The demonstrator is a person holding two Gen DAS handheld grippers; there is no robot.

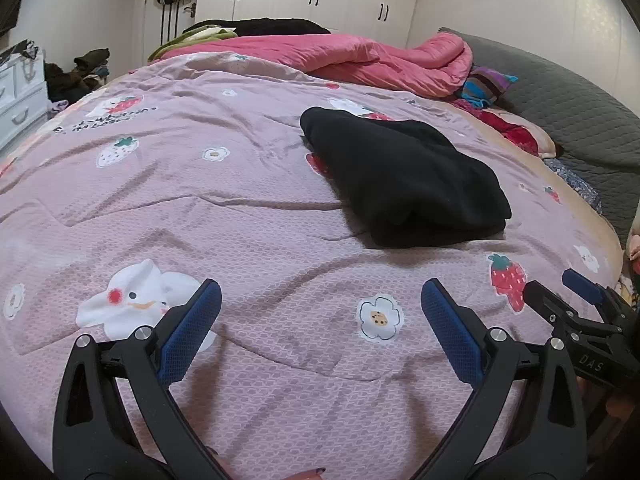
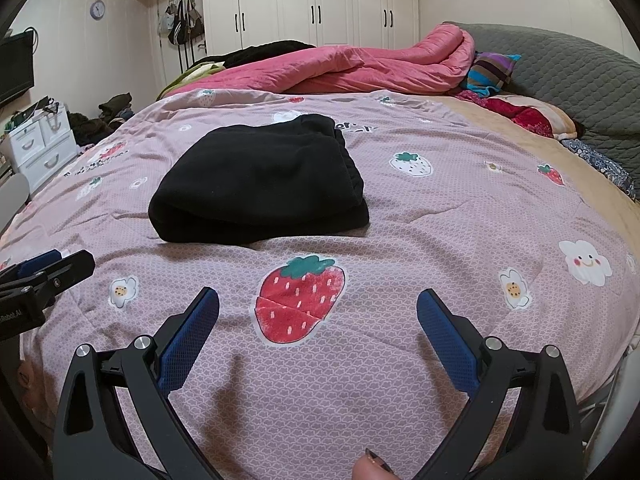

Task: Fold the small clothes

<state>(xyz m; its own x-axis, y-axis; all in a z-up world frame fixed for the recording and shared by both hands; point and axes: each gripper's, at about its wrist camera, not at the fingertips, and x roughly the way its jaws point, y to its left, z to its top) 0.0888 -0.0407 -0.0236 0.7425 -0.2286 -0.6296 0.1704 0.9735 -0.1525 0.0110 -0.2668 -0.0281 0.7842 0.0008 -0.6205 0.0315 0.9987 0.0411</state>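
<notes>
A black garment (image 2: pixel 260 184) is lying folded in a thick, rounded bundle on the bed (image 2: pixel 440 208), out ahead of both tools. It is looking soft, fleecy and light, likely to slump once lifted, so I would be taking it by the doubled near edge. The left hand-held gripper (image 1: pixel 320 304) and the right hand-held gripper (image 2: pixel 318 312) are both hovering spread wide and empty, well short of the garment. Beyond the garment a pink quilt (image 2: pixel 360 68) is heaped up, with white wardrobes (image 2: pixel 316 8) standing further back.
</notes>
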